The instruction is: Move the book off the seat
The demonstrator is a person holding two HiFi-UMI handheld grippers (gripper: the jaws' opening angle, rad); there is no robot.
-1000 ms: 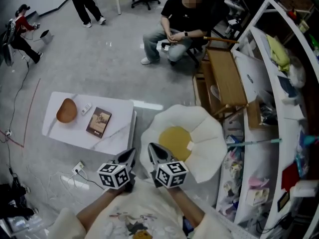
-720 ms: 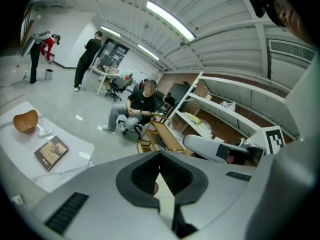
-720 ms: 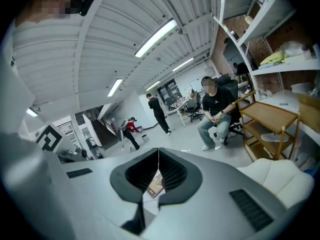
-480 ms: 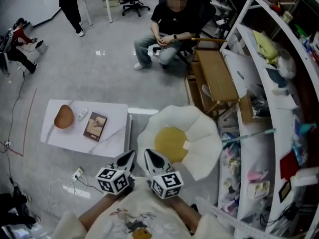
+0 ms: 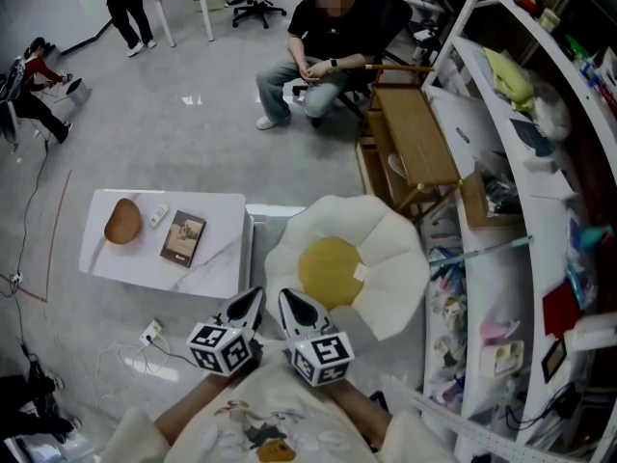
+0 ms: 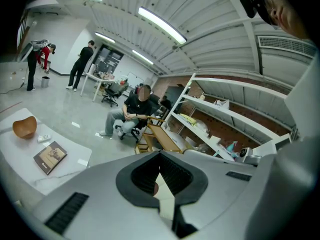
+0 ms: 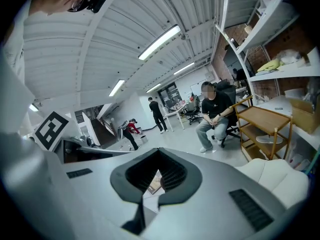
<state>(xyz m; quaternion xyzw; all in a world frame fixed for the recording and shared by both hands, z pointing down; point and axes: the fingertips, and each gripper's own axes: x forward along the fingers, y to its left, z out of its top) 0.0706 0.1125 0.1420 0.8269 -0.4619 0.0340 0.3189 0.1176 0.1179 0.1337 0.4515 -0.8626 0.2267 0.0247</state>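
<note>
Book point(image 5: 183, 238) lies on the white table point(image 5: 217, 263), left of frame; we see left gripper point(image 5: 253, 299) and right gripper point(image 5: 288, 301) fully closed, empty, bottom centre beside the seat point(image 5: 393, 251).

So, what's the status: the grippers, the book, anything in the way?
Left gripper, right gripper: both shut, empty, close to the body. Book flat on white table, near wooden bowl, not on seat. Nothing blocking it.
</note>
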